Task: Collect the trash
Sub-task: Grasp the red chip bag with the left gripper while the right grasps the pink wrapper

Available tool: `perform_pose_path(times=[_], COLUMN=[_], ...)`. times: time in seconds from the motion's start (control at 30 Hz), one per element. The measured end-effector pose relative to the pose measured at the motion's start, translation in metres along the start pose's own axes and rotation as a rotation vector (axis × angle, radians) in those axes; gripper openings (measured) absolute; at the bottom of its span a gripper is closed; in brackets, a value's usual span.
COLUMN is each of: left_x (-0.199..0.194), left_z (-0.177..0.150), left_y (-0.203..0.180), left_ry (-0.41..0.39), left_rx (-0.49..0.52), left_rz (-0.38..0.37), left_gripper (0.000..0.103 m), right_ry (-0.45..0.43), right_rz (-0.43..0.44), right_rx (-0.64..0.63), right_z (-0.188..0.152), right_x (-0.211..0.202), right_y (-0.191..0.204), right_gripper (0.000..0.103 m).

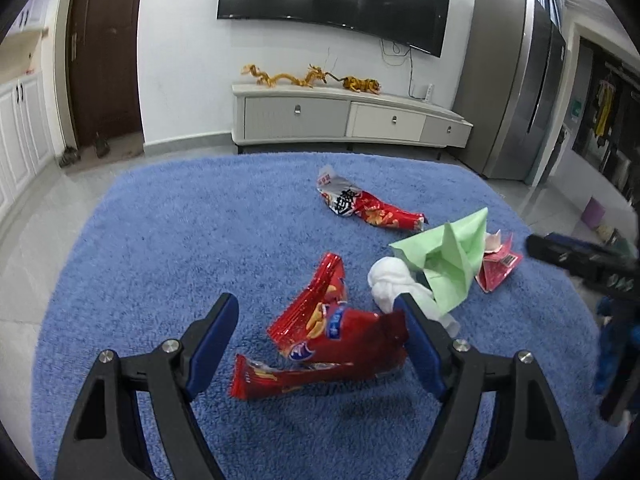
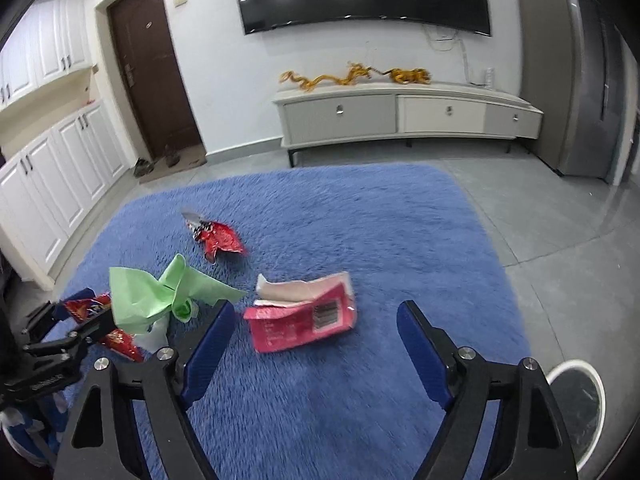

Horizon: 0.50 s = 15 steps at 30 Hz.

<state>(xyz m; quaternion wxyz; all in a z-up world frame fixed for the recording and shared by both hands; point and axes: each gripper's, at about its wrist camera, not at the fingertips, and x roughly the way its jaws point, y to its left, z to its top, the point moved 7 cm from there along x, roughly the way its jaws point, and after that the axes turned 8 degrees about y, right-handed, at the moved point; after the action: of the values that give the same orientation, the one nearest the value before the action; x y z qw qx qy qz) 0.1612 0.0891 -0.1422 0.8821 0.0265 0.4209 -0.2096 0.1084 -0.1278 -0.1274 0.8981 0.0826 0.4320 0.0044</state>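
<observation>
Trash lies on a blue rug. My left gripper is open, its jaws on either side of a crumpled red snack bag; it also shows at the left of the right wrist view. A white tissue wad, a green paper, a pink torn packet and a second red snack bag lie beyond. My right gripper is open just in front of the pink packet. The green paper and far red bag lie to its left.
A white round bin rim stands at the right edge on grey floor tiles. A white TV cabinet with a TV above stands against the far wall. A brown door and white cupboards are at the left.
</observation>
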Motion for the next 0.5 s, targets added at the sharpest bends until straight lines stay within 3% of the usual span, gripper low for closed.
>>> perform_pose_path(times=[0.33, 0.37, 0.43, 0.5], left_x=[0.012, 0.012, 0.015, 0.017], left_z=[-0.002, -0.002, -0.003, -0.004], left_y=[0.006, 0.006, 0.004, 0.004], left_ry=[0.051, 0.056, 0.068, 0.071], left_rx=[-0.04, -0.037, -0.034, -0.032], left_rz=[-0.043, -0.044, -0.049, -0.053], left_gripper=[0.073, 0.069, 0.063, 0.056], right_ry=[0.091, 0.101, 0.102, 0.106], right_rz=[-0.039, -0.032, -0.03, -0.022], right_rx=[-0.118, -0.114, -0.104, -0.089], right_z=[-0.001, -0.002, -0.002, -0.004], right_x=[0.053, 0.054, 0.055, 0.055], right_y=[0.013, 0.012, 0.01, 0.007], right_gripper=[0.083, 0.083, 0.071, 0.07])
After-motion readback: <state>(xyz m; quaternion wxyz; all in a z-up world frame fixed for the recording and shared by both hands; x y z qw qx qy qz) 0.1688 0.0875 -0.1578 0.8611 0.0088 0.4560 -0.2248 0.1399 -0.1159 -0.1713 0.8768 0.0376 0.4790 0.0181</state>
